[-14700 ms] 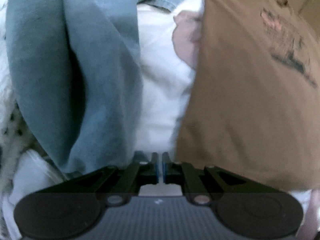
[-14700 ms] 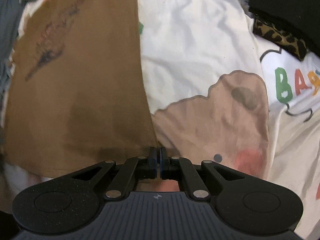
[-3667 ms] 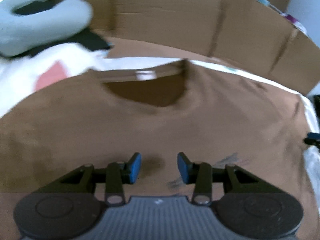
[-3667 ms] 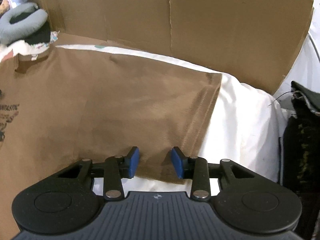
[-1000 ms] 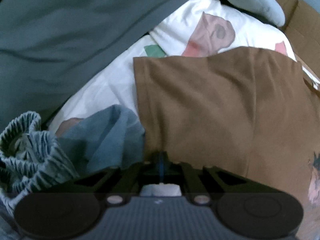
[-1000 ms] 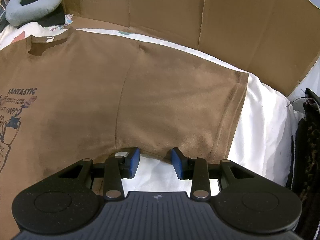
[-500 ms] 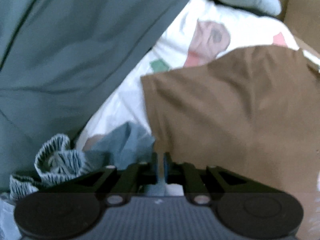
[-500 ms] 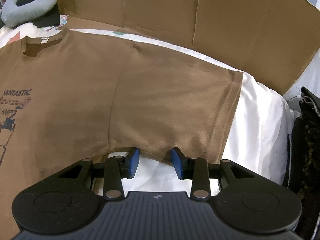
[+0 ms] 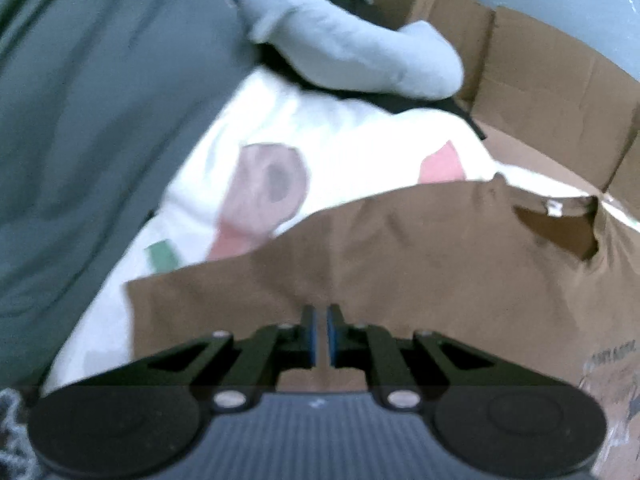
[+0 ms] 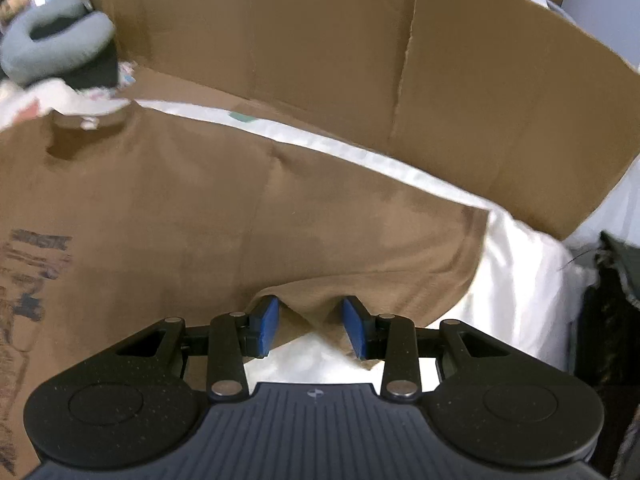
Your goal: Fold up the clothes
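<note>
The brown cotton T-shirt with dark print on the chest lies spread flat on a white bed sheet with coloured cartoon shapes. In the right wrist view its neck hole sits at about 10 o'clock and one sleeve reaches out to 3 o'clock.

The shirt looks soft, thin and light. It will bend, sag and slide easily, so pinching an edge or a sleeve hem is best.

The left gripper is pinched nearly closed on the shirt's cloth near the other sleeve. The right gripper is partly open, with a bump of sleeve edge between its blue pads, but I cannot tell if they press on it.

I count one shirt, two grippers, one grey neck pillow at 10 o'clock, and one brown cardboard wall at 12 o'clock.
</note>
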Demonstrator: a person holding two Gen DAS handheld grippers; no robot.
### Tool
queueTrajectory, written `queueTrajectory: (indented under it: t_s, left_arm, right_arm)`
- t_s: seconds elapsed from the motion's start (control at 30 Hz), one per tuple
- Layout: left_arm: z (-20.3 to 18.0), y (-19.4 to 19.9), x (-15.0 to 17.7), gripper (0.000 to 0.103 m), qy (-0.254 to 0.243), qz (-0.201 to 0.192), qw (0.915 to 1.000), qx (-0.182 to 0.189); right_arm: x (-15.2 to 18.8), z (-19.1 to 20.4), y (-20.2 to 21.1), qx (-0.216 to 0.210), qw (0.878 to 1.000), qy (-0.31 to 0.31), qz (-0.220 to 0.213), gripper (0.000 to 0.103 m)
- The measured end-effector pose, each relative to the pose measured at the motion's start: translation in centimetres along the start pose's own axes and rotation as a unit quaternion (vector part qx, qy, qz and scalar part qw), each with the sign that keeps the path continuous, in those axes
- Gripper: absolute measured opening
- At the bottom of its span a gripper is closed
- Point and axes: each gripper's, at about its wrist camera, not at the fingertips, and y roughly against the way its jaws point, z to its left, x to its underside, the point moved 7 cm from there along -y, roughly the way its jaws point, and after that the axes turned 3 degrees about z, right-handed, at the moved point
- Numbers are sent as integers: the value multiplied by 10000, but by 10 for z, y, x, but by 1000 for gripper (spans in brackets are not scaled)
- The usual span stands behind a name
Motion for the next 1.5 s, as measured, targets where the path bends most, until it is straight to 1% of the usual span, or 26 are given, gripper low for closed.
queueTrajectory:
  t_s: [0.1, 0.2, 0.4, 0.5, 0.53, 0.57, 0.63, 0.7, 0.87, 0.93, 1.07, 1.17, 1.2, 1.23, 1.27, 1.3, 1.33, 1.37, 1.43, 1.5]
  left_arm:
    - [-16, -14, -11, 8, -147, -25, 9998, 96]
    - [-22, -26, -19, 8, -269, -41, 9996, 107]
    - [-11, -53, -30, 8, -174, 75, 9998, -72]
    - [-6, -64, -34, 7, -161, 143, 9997, -140]
    - [-6, -66, -37, 6, -157, 140, 9996, -164]
    - [-5, -67, -39, 6, -154, 134, 9996, -187]
    - [-6, -66, -44, 6, -154, 94, 9996, -239]
    - [-7, -61, -49, 6, -166, 13, 9995, -286]
    - [-23, -47, -57, 7, -425, -106, 9988, -241]
    - [-30, -43, -61, 7, -454, -119, 9987, -207]
    - [-52, -35, -72, 7, -519, -205, 9984, -66]
    - [-78, -27, -78, 8, -603, -281, 9977, 144]
    - [-89, -24, -79, 8, -643, -297, 9972, 236]
    - [-99, -21, -80, 9, -689, -309, 9966, 335]
    - [-110, -18, -81, 9, -735, -321, 9958, 436]
    - [-121, -15, -81, 9, -781, -332, 9949, 536]
    - [-134, -10, -82, 9, -802, -381, 9938, 667]
    - [-145, -5, -82, 9, -809, -448, 9929, 742]
    - [-168, 3, -82, 9, -762, -514, 9920, 866]
    - [-190, 10, -81, 9, -732, -553, 9901, 1061]
  right_arm:
    - [7, -9, -4, 134, 9998, -74, 148, 42]
    - [19, -23, -8, 213, 9988, -298, 318, 42]
    - [38, -53, -6, 351, 9953, -781, 448, 42]
    - [42, -63, -4, 493, 9943, -845, 419, 42]
    - [42, -66, -3, 590, 9941, -814, 408, 39]
    - [43, -69, -1, 712, 9934, -799, 406, 33]
    - [43, -78, 2, 808, 9916, -938, 367, 32]
    - [45, -85, 7, 791, 9901, -1124, 299, 32]
    - [48, -80, 19, 81, 9894, -1450, 38, 32]
    - [50, -73, 17, -130, 9892, -1462, 59, 32]
    - [55, -64, 6, -156, 9919, -1258, 103, 34]
    - [56, -58, -3, -149, 9945, -1032, 76, 34]
    - [56, -57, -6, -147, 9953, -956, 68, 33]
    - [56, -56, -7, -140, 9959, -887, 59, 28]
    - [56, -57, -8, -92, 9966, -816, 82, 18]
    - [56, -57, -7, -19, 9970, -759, 137, 12]
    - [56, -58, -5, -30, 9970, -761, 157, 4]
    - [55, -60, -3, -78, 9969, -773, 149, 2]
    - [54, -64, 4, -37, 9977, -662, 107, 0]
    - [54, -69, 11, 33, 9981, -617, 77, 0]
